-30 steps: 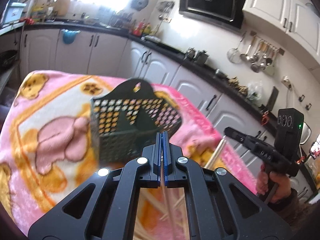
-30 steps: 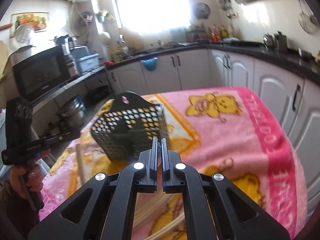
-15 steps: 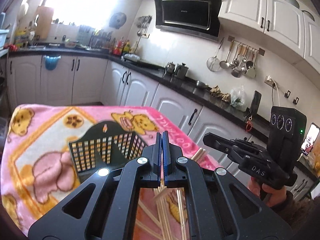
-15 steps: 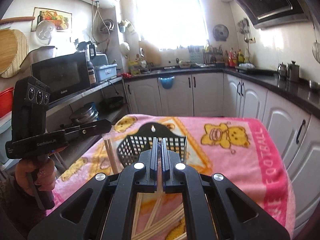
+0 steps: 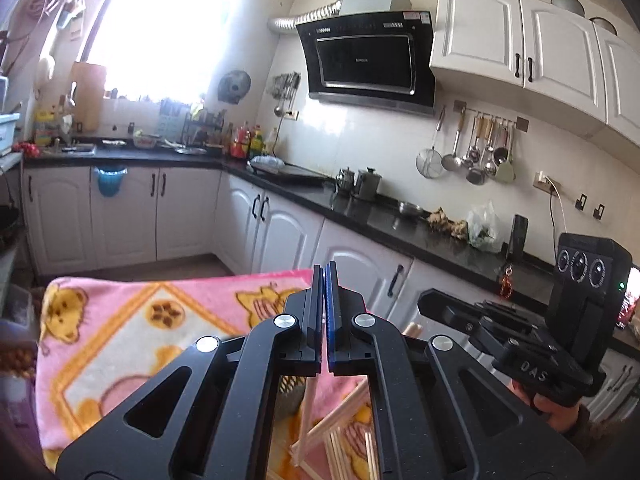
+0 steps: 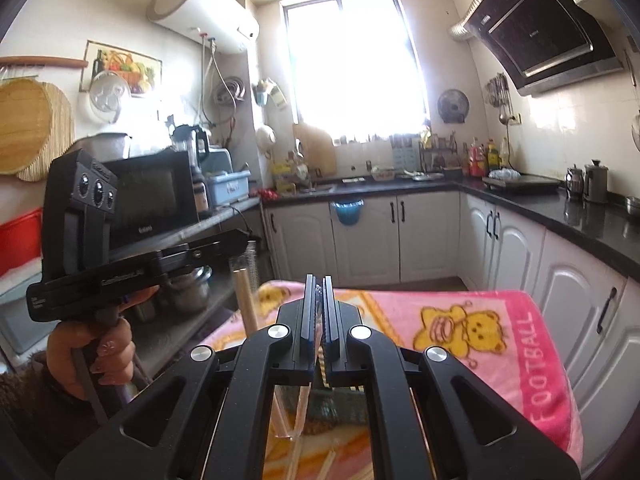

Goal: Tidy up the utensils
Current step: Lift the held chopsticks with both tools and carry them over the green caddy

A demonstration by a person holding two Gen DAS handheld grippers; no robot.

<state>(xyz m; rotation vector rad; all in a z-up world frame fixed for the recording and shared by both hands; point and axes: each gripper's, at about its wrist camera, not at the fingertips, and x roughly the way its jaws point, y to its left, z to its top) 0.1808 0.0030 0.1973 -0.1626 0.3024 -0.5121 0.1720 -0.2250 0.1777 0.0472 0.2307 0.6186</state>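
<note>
With a chopstick (image 6: 245, 297) clamped upright in the left gripper (image 5: 325, 312) and another chopstick (image 6: 319, 354) pinched in the right gripper (image 6: 318, 320), high above the basket (image 6: 336, 408) on the desk (image 5: 120, 340), a slip or missed compartment is risked.

Fleecy pink blanket (image 5: 120, 320), matt black plastic grippers (image 5: 325, 280) with shiny metal bolts, pale wooden chopsticks (image 5: 340, 432), glossy black countertop (image 6: 580, 208), glossy glass hood (image 5: 366, 60), smooth white cabinets (image 5: 516, 40).
</note>
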